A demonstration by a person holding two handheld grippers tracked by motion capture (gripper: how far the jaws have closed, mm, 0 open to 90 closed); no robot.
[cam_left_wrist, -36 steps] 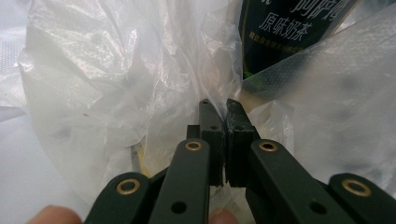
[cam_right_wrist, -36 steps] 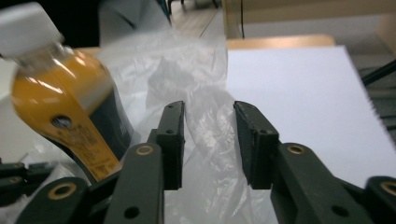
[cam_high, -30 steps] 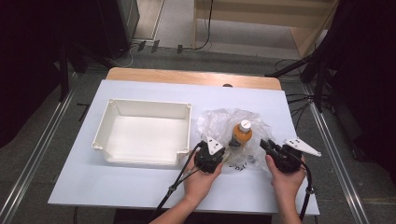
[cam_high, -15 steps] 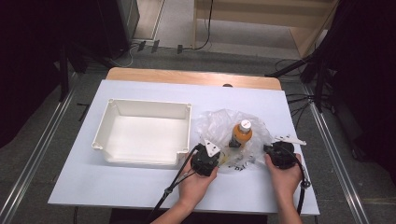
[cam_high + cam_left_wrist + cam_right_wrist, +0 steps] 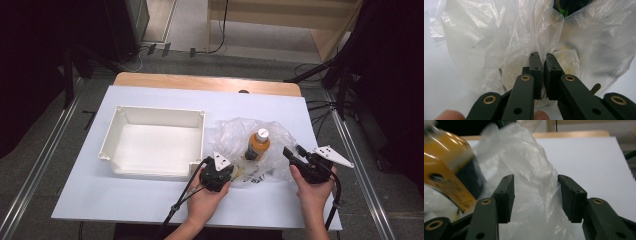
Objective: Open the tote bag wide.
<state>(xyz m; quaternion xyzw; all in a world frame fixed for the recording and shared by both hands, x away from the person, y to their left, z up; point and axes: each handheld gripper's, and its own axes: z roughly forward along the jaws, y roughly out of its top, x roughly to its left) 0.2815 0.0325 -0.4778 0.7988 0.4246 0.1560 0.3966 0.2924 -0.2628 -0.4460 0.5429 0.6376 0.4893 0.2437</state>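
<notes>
My left gripper (image 5: 224, 165) pinched the plastic bag (image 5: 227, 137); my right gripper (image 5: 292, 152) had just been opening around its film; the bottle (image 5: 257, 144) at frame centre stood upright.

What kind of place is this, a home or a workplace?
Probably a lab or recording workspace, not a home: a white-covered table between metal floor rails, loose cables on the floor, dark equipment stands around it.

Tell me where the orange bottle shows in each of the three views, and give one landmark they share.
High view: orange bottle stands right of centre, inside the clear plastic bag, right of the white tray.
Left gripper view: not clearly told; a dark shape at the top edge may be it.
Right gripper view: blurred, at the left edge.
Shared landmark: the plastic bag.
</notes>
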